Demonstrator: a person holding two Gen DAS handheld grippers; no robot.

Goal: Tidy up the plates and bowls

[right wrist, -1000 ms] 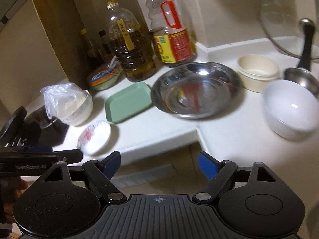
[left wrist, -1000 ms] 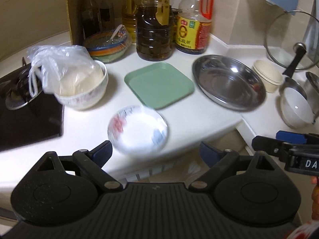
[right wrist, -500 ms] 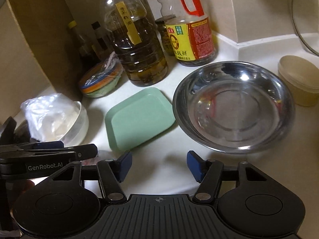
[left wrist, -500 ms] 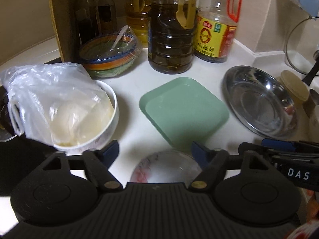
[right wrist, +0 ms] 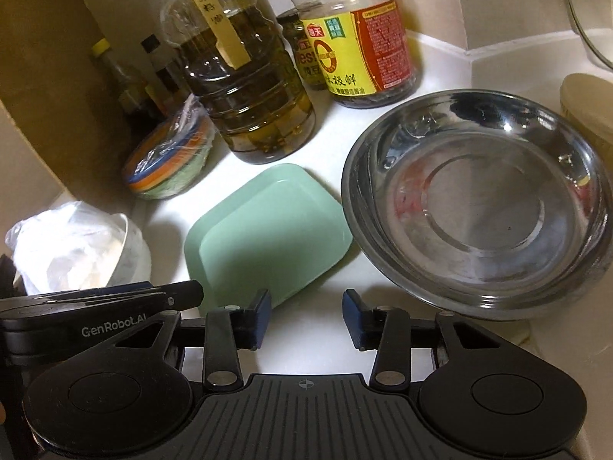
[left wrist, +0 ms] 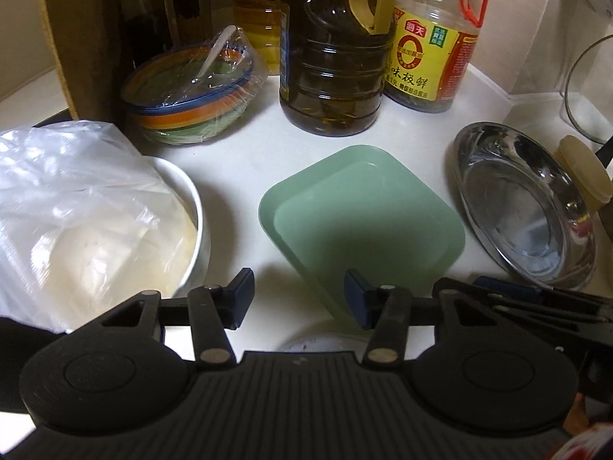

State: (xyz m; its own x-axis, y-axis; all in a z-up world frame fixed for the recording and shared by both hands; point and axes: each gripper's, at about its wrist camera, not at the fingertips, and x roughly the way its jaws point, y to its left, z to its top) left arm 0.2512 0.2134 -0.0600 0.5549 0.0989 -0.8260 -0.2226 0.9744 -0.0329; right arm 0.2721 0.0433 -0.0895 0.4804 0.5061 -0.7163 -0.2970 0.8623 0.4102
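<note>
A square green plate (left wrist: 360, 214) (right wrist: 268, 230) lies on the white counter. A steel dish (left wrist: 525, 203) (right wrist: 479, 199) sits to its right. A small flowered bowl (left wrist: 318, 343) shows only as a rim under my left gripper. My left gripper (left wrist: 299, 299) is open and empty, low over the counter, its right fingertip over the green plate's near corner. My right gripper (right wrist: 306, 318) is open and empty, just short of the green plate's near edge, with the steel dish to its right.
A white bowl holding a plastic bag (left wrist: 95, 222) stands at the left. A film-covered striped bowl (left wrist: 191, 96), oil bottles (left wrist: 333, 46) and a soy sauce bottle (left wrist: 433, 38) line the back. A cream cup (left wrist: 586, 168) and a glass lid stand at the right.
Both grippers have moved forward and down towards the green plate. The flowered bowl has slipped almost out of sight under my left gripper. Both stay open.
</note>
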